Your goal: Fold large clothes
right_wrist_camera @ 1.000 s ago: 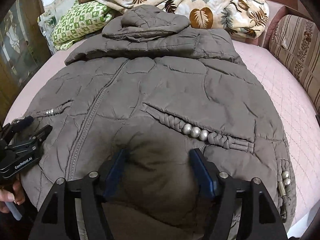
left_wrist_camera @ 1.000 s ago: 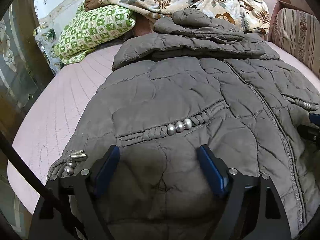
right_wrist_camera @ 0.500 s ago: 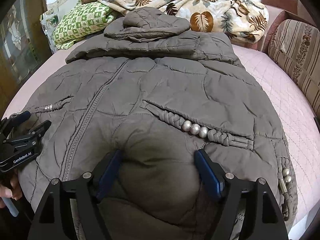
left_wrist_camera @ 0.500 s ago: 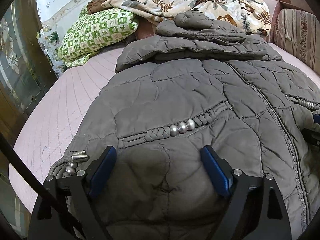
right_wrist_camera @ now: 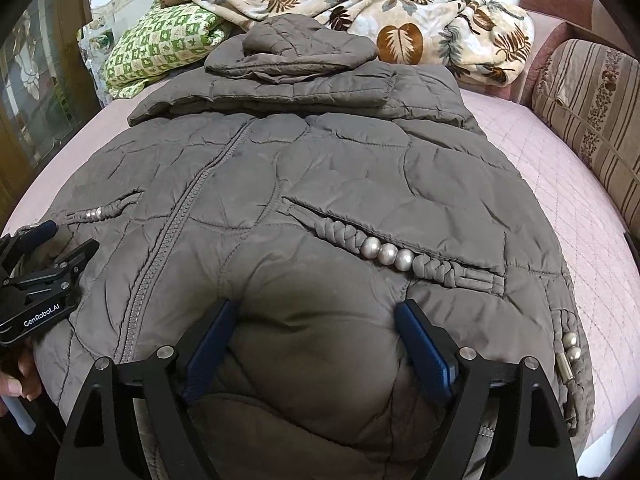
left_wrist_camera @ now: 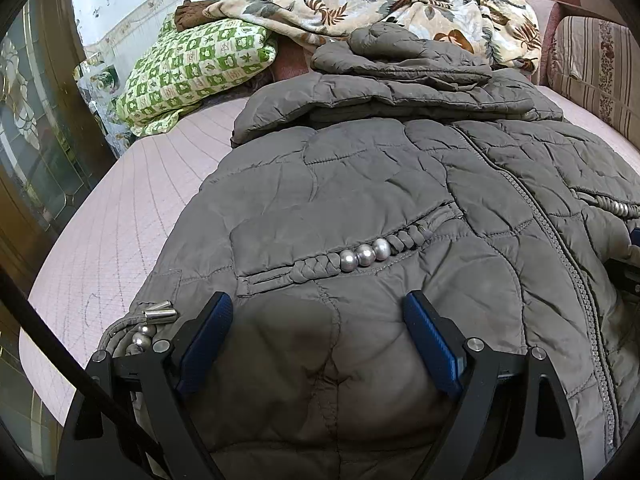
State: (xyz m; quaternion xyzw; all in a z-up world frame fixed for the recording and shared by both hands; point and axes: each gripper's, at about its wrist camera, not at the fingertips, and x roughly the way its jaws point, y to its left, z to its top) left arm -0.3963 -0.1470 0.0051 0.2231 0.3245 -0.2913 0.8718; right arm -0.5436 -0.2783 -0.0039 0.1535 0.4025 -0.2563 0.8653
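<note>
Left gripper (left_wrist_camera: 316,344): jaws wide, set over the near hem of the jacket (left_wrist_camera: 400,200) on the side of one pocket; padded cloth bulges up between the blue pads (left_wrist_camera: 208,344), which flank it without visibly pressing. Judged a release or a pre-grasp stance at the hem, not a hold.

Right gripper (right_wrist_camera: 316,344): jaws opening, a mound of the same hem between them, the pads beside the cloth rather than clamped on it. It sits on the other side of the zip (right_wrist_camera: 172,240), so the two grippers straddle the garment's centre line, which suits lifting the hem evenly.

Jacket: grey-brown quilted, large, lying front-up and zipped on the bed (left_wrist_camera: 120,220), hem nearest the cameras, hood (right_wrist_camera: 296,48) folded down over the collar at the far end. Sleeves appear laid across the chest below the hood, which narrows the bundle; judged an early fold already made, with the lengthwise fold left to do.

Pocket trim: braided cord with three silver beads (left_wrist_camera: 364,256) on each pocket; drawcord ends with metal tips (left_wrist_camera: 160,312) hang at the hem corners, likely to snag or trail.

Surroundings: green checked pillow (left_wrist_camera: 192,76) and leaf-print blanket (right_wrist_camera: 380,12) pushed to the bed's far end, leaving room for the jacket. A hand (right_wrist_camera: 16,376) grips the left tool's handle.
</note>
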